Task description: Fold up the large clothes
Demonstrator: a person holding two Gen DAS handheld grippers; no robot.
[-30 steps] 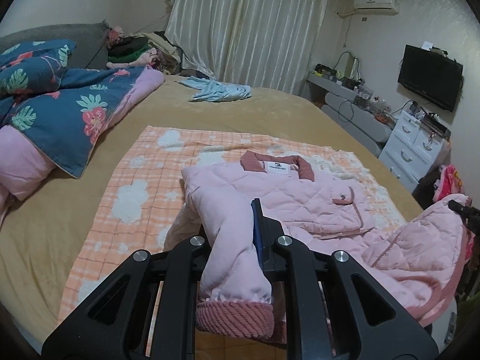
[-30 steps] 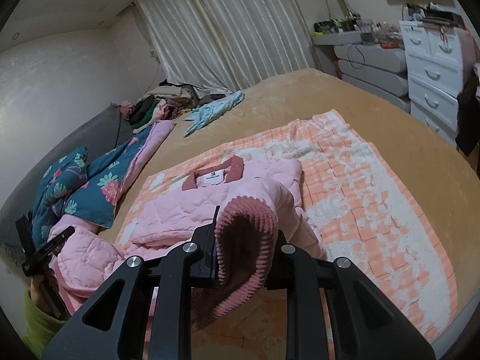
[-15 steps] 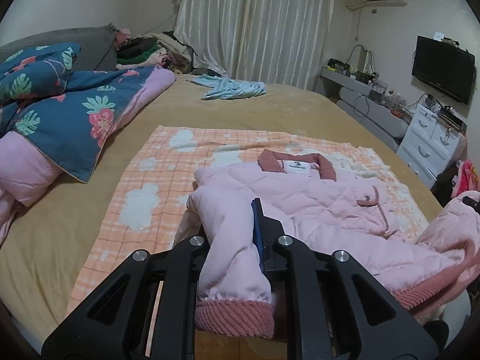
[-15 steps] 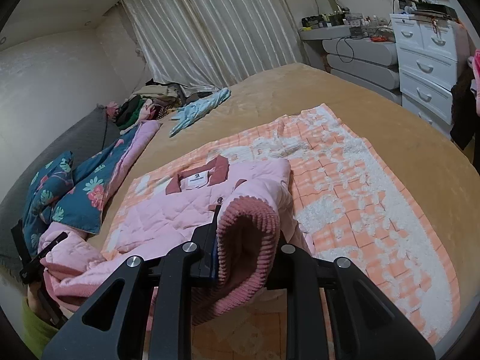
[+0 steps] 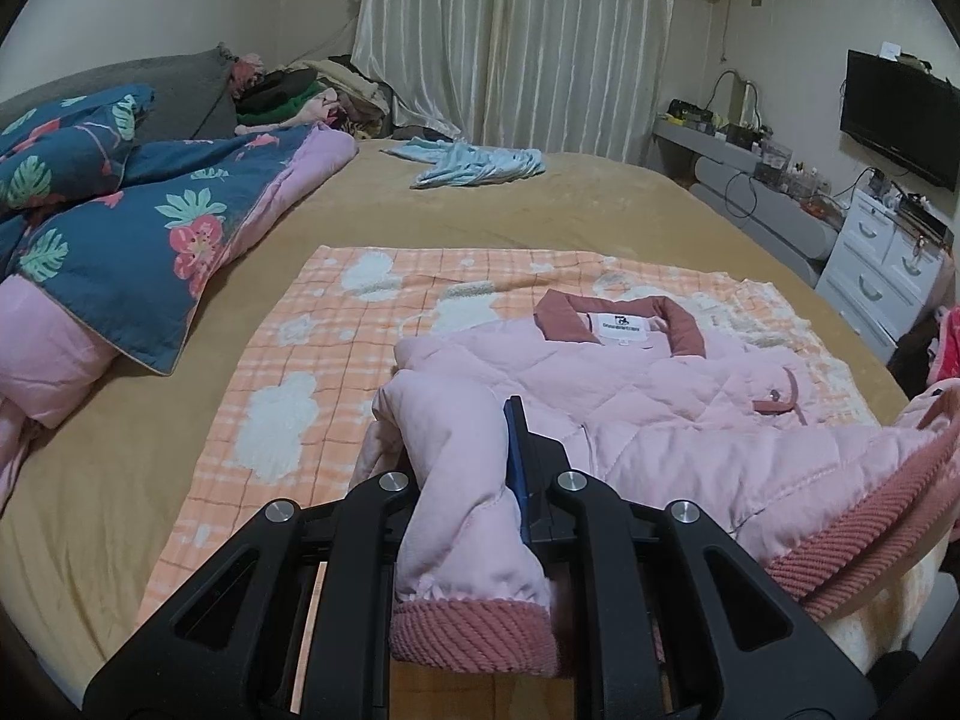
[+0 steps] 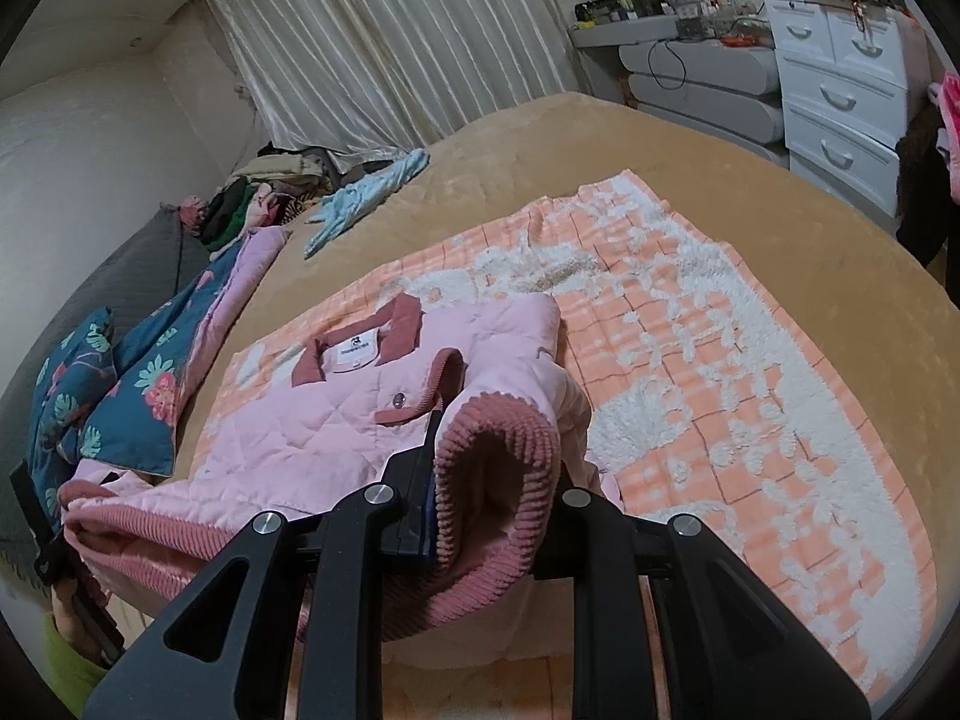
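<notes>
A pink quilted jacket (image 5: pixel 630 396) with a dark pink collar (image 5: pixel 618 324) lies collar-away on an orange-and-white checked blanket (image 5: pixel 312 360) on the bed. My left gripper (image 5: pixel 462 456) is shut on a sleeve just above its ribbed cuff (image 5: pixel 474 630); the sleeve hides one finger. In the right wrist view the jacket (image 6: pixel 336 420) stretches left, and my right gripper (image 6: pixel 498 468) is shut on a folded ribbed band (image 6: pixel 498 438) at its edge. The ribbed hem (image 6: pixel 150 534) sags between the two grips, lifted off the bed.
A blue floral quilt (image 5: pixel 120 228) lies bunched at the left. A light blue garment (image 5: pixel 474 165) and a pile of clothes (image 5: pixel 300 96) sit at the far end near the curtain. White drawers (image 5: pixel 882 276) and a television (image 5: pixel 900 114) stand right of the bed.
Both grippers have moved forward over the bed and lower, carrying the jacket's near end with them. The raised hem hangs lower than before. Both grips are unchanged.
</notes>
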